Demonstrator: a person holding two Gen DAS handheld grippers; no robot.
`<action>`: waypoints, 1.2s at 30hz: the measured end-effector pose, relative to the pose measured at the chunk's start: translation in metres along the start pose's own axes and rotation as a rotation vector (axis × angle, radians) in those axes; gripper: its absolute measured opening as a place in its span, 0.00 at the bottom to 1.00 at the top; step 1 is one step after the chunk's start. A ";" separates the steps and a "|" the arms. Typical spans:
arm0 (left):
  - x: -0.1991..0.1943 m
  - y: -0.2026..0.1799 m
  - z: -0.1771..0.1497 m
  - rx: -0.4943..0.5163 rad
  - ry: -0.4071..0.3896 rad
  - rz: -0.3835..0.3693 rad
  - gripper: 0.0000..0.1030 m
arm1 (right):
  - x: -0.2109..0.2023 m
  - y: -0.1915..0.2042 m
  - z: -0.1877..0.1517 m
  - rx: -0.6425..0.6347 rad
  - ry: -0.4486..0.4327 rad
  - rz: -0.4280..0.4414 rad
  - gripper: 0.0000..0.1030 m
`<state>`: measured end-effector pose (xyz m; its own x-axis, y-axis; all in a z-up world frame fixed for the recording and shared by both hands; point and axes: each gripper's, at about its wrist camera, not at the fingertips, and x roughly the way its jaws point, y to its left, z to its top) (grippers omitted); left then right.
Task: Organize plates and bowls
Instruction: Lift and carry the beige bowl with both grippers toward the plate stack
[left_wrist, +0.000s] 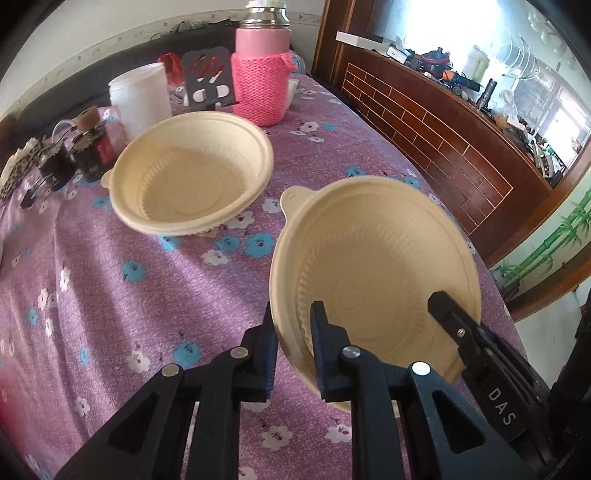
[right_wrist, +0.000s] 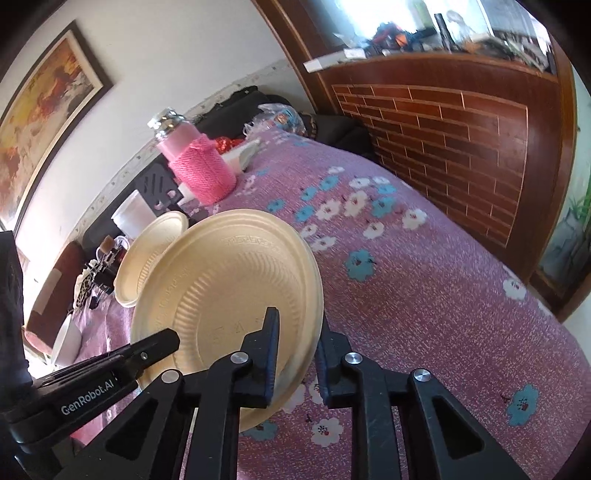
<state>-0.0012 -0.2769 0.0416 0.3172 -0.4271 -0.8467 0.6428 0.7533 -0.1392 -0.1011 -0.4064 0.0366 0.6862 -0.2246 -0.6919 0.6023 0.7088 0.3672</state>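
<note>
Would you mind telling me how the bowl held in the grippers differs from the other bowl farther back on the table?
The held bowl is tilted and gripped at its rim by both the left gripper and the right gripper; the far bowl sits level on the tablecloth, untouched. Both are cream, ribbed, with a small rim tab.

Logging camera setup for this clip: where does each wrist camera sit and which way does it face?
Left wrist: on the left gripper, facing across the purple floral tablecloth toward the pink knit-sleeved flask; its black fingers clamp the tilted beige ribbed bowl, right gripper at right.
Right wrist: on the right gripper, facing likewise; its fingers clamp that bowl's opposite rim, left gripper at left.
Shared: held bowl, second beige bowl, flask, tablecloth.
</note>
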 end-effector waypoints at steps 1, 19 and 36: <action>-0.001 0.002 -0.002 -0.009 0.001 -0.001 0.16 | -0.001 0.001 0.000 -0.008 -0.005 0.002 0.17; -0.031 0.023 -0.031 -0.072 -0.076 0.001 0.17 | -0.004 0.021 -0.006 -0.095 -0.012 0.064 0.14; -0.065 0.064 -0.054 -0.189 -0.082 -0.019 0.17 | -0.036 0.071 -0.020 -0.220 -0.018 0.123 0.14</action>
<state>-0.0187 -0.1741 0.0602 0.3671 -0.4758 -0.7993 0.5092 0.8219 -0.2554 -0.0908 -0.3346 0.0757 0.7570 -0.1383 -0.6386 0.4120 0.8596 0.3022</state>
